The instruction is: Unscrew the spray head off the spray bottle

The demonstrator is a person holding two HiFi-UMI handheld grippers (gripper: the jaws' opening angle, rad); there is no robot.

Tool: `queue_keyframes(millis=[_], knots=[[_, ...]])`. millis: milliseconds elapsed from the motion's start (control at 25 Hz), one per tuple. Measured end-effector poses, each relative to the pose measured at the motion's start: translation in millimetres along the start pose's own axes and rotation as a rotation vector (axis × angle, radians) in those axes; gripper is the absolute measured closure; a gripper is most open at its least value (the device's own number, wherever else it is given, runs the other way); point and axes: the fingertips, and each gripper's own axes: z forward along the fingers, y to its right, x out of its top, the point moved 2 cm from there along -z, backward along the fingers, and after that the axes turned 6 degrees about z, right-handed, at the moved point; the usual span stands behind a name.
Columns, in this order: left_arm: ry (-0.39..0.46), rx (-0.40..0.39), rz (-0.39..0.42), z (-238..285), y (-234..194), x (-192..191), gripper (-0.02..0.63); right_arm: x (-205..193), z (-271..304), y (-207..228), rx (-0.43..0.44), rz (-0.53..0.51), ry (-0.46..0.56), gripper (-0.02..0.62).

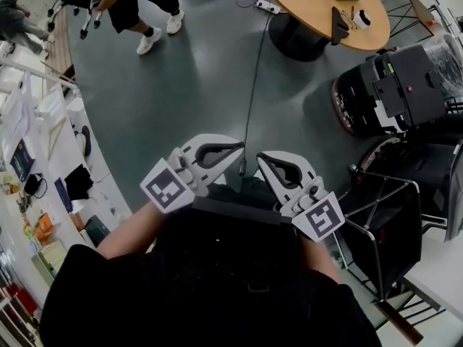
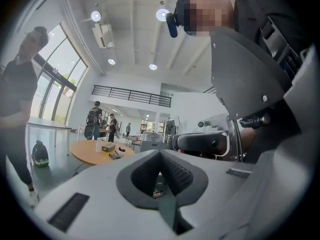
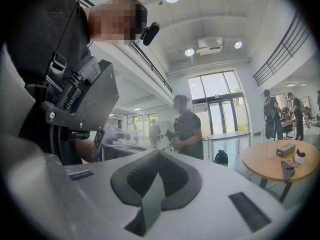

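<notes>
L gripper [image 1: 235, 150] & R gripper [image 1: 264, 159] both clenched, nothing in either, side by side above floor [image 1: 202, 85].

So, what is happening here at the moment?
A person holds a gripper in each hand, close to the body. The left gripper and the right gripper are both shut and empty. The unscrewing has not begun: no spray bottle is near them. A round wooden table stands further off across the floor.
</notes>
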Motion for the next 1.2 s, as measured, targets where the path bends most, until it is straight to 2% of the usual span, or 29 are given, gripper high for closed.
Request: queue_keyframes(millis=[400,920,1200], knots=[[-0.014,0.030,0.020,68.5,-35.1,-5.1,0.584,1.6,-6.8,80.5,0.044,0.001,0.021,0.589],[-0.035,0.120,0.036,221.8,-76.2,8.1,0.584,26.6,-52.7,228.7,0.155,-0.004,0.027,0.589],[-0.054,0.177,0.012,281.4,-86.3,4.2,0.584,27.3,-74.6,285.9,0.191,-0.022,0.005,0.589]])
